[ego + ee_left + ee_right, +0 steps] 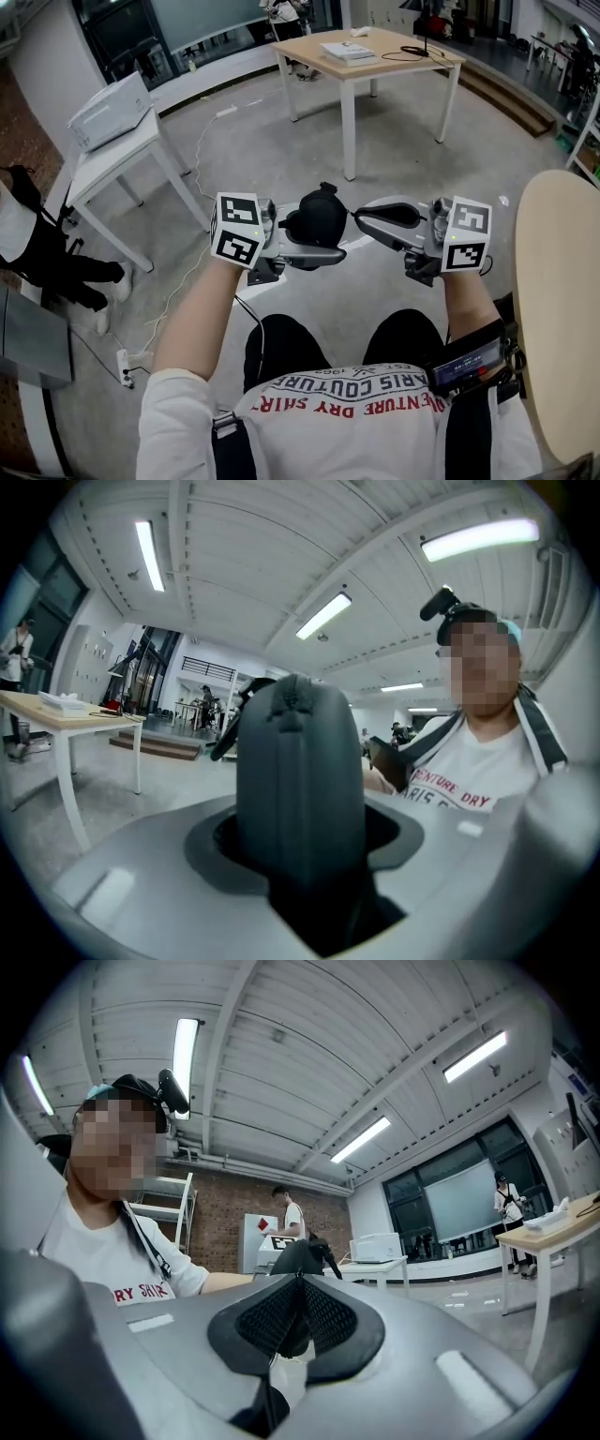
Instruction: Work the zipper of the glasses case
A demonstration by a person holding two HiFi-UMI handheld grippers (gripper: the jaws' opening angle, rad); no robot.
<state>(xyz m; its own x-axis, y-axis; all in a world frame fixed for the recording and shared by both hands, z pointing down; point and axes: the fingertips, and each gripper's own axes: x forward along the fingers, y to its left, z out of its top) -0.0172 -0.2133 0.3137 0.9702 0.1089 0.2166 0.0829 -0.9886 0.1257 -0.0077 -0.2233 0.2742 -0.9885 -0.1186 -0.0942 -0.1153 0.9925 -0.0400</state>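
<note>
Left gripper (311,240): clamped on the glasses case (319,214), steadying it mid-frame.
Right gripper (362,219): pressed together at the case's zipper end.

Glasses case (298,780): dark grey cloth-like covering, matt. Left tongs (300,841) and right tongs (298,1288): smooth grey plastic, dull sheen. Right pads (330,1316): black, rough, cross-hatched. Floor (412,141): smooth grey concrete. Table (375,67): pale wood top, white legs.
</note>
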